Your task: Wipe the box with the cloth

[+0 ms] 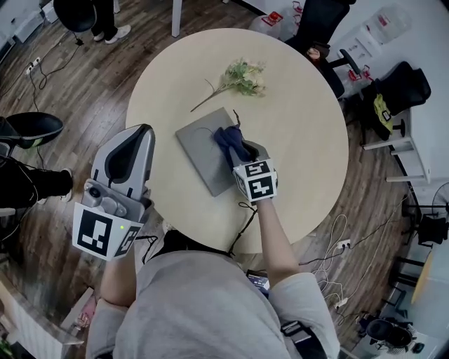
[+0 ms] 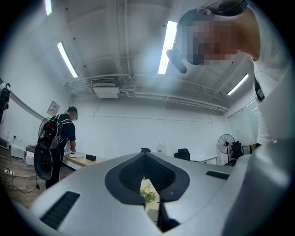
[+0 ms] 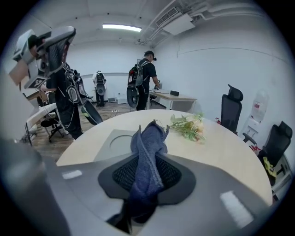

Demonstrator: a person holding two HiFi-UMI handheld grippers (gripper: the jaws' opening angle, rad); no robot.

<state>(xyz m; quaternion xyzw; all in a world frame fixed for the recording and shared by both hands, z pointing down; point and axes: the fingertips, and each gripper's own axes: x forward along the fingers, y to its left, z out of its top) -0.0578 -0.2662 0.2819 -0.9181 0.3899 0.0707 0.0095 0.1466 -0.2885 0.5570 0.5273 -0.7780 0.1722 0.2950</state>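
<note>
A flat grey box [image 1: 202, 151] lies near the middle of the round beige table [image 1: 302, 140]. My right gripper [image 1: 243, 151] is over the box's right part, shut on a dark blue cloth [image 1: 229, 139] that rests on the box top. In the right gripper view the cloth [image 3: 147, 147] stands bunched up out of the jaws of the right gripper [image 3: 145, 177], with the box [image 3: 115, 143] beyond it. My left gripper [image 1: 142, 134] is held up off the table at its left edge, apart from the box. The left gripper [image 2: 148, 184] is shut with nothing in it.
A sprig of artificial flowers [image 1: 240, 76] lies on the table beyond the box. Office chairs [image 1: 316, 21] stand at the far right, and cables [image 1: 337, 245] trail on the wooden floor. In the right gripper view a person [image 3: 146, 78] stands at a desk in the background.
</note>
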